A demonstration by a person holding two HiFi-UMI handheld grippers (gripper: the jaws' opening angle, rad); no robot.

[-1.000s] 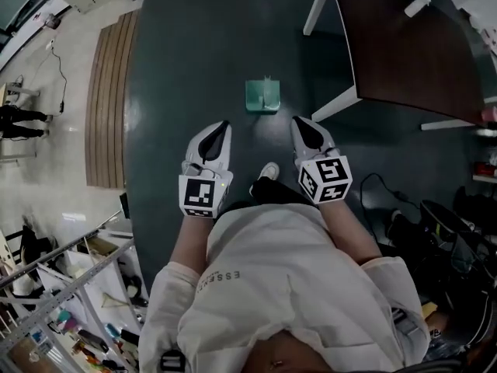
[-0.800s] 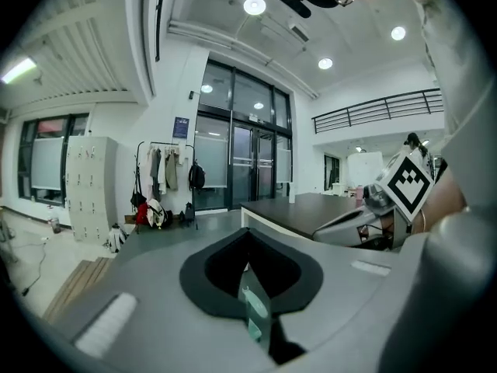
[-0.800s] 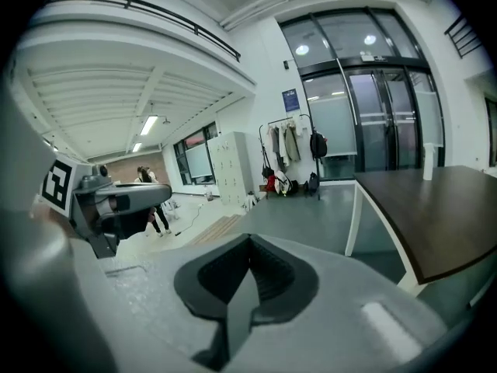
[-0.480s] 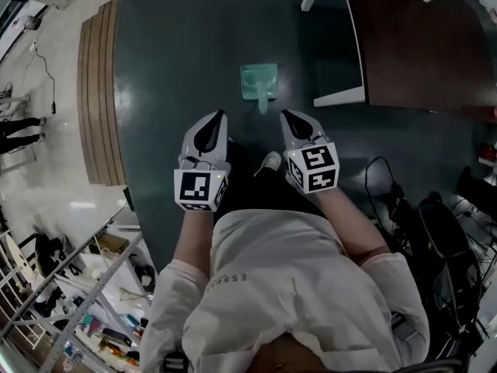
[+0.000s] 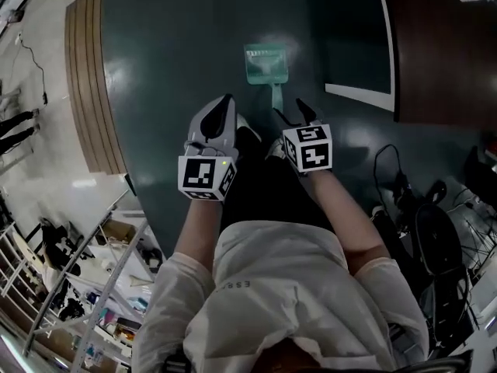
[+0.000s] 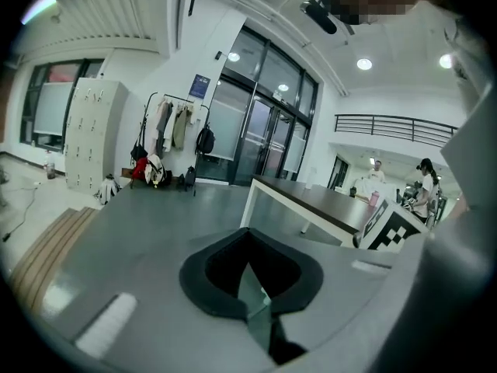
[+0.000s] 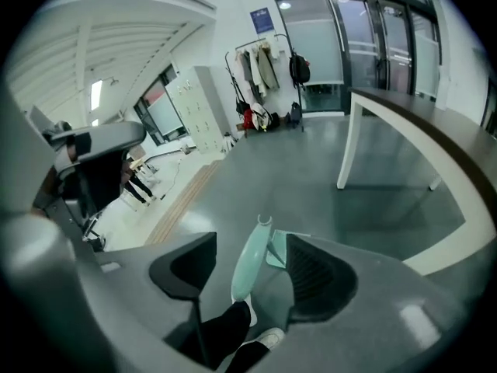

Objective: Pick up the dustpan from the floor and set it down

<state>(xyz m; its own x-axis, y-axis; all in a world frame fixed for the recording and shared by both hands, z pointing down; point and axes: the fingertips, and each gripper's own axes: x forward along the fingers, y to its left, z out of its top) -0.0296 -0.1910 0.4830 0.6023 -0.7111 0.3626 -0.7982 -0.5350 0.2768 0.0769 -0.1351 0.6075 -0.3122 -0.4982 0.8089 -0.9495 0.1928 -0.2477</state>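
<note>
The right gripper [image 7: 250, 255] has just been opening its jaws wide; the pale green plastic dustpan [image 5: 267, 62] shows its handle between them, untouched. The left gripper [image 6: 250, 239] is closed and empty.

Dustpan [image 5: 267, 62] on floor [image 5: 178, 68] just ahead of right hand-held gripper [image 5: 290, 112], table [image 5: 443, 45] to its right

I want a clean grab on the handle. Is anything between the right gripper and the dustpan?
Nothing visible does. The right gripper has just been opening its jaws. They stand apart, with the handle of the dustpan lined up between them, not gripped. The person's shoe sits nearer, below the gripper, not in the way.
</note>
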